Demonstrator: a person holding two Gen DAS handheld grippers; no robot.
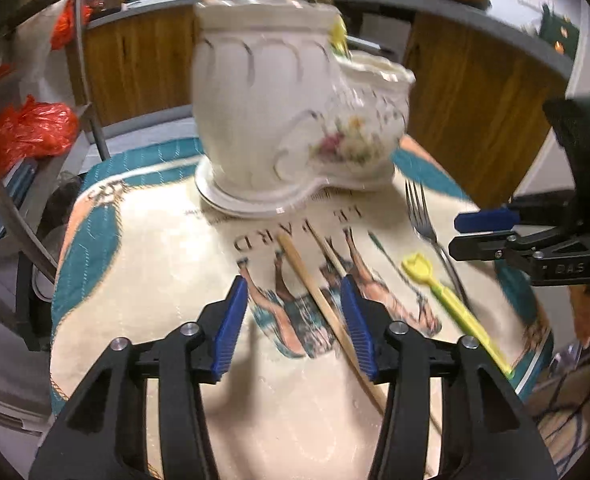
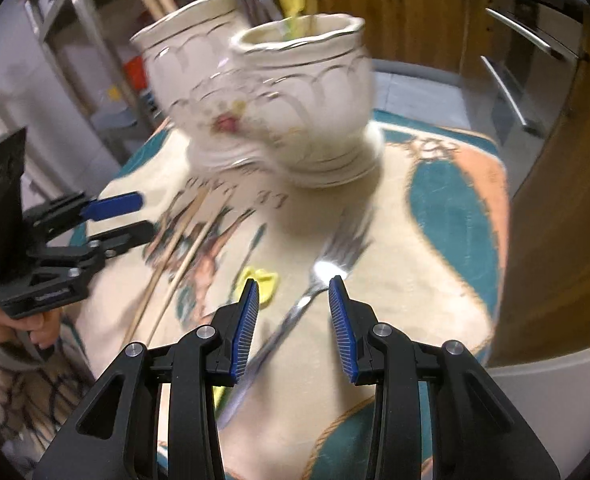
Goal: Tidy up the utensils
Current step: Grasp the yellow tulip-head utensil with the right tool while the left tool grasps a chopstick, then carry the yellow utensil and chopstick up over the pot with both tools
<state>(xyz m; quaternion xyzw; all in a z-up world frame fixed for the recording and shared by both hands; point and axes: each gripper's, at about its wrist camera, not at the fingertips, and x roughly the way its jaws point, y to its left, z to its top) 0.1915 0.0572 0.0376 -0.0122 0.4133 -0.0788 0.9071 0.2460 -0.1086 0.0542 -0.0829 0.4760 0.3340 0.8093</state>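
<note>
A cream ceramic two-pot utensil holder (image 1: 279, 112) (image 2: 279, 100) stands at the back of a printed cloth (image 1: 155, 280) and has utensils in it. On the cloth lie two wooden sticks (image 1: 315, 292) (image 2: 175, 248), a metal fork (image 1: 427, 232) (image 2: 315, 284) and a yellow plastic utensil (image 1: 455, 304) (image 2: 265, 280). My left gripper (image 1: 293, 284) (image 2: 145, 214) hovers open over the thicker stick, which runs between its fingers close to the right one. My right gripper (image 2: 294, 280) (image 1: 455, 235) is open above the fork's neck, and the pads do not touch it.
Orange plastic bags (image 1: 31, 128) sit on a metal shelf at the left. Wooden cabinets (image 1: 475, 100) (image 2: 555, 200) stand behind and to the right of the table. A hand (image 1: 587, 312) grips the right tool's handle near the table's edge.
</note>
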